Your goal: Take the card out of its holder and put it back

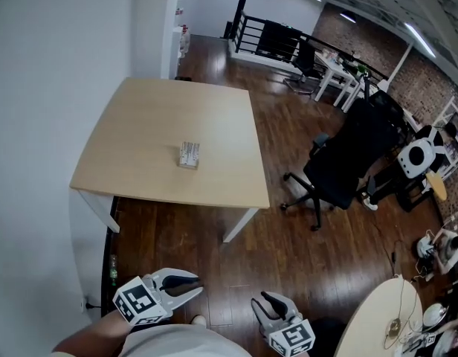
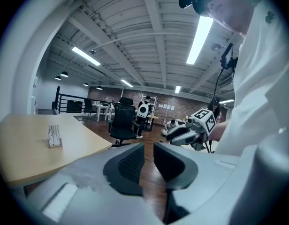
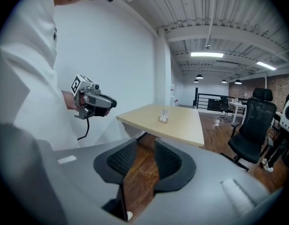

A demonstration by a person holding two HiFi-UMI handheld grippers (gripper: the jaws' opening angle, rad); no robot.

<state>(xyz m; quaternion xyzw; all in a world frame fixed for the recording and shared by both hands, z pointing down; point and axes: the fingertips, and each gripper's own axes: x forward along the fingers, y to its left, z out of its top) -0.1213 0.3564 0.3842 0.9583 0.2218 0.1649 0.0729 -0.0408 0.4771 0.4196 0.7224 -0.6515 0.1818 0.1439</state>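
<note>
1. Closest in, at the bottom of the head view, the person has the left tool point(image 1: 192, 285) at about 7 o'clock and the right tool point(image 1: 263, 304) at about 5 o'clock. Both are up in the air over the dark wood floor point(image 1: 288, 251), nowhere near the worktop.
2. Left tool: its own view shows the jaws only a narrow slit apart, with nothing in there, just floor behind.
3. Right tool: the jaws stand a bit wider and are empty too, with floorboards showing through the gap.
4. The two tools aren't touching each other, and each one shows up in the other's view.
5. Further out, roughly 12 o'clock from the tools, there's the light wood worktop point(image 1: 140, 125), right beside the white wall point(image 1: 50, 88).
6. The card holder point(image 1: 188, 155) sits on it near the middle, a little toward the near edge, all on its own. It's too small to tell the card from the holder.
7. At 3 o'clock of the worktop there's a black office chair point(image 1: 340, 166) on the floor.
</note>
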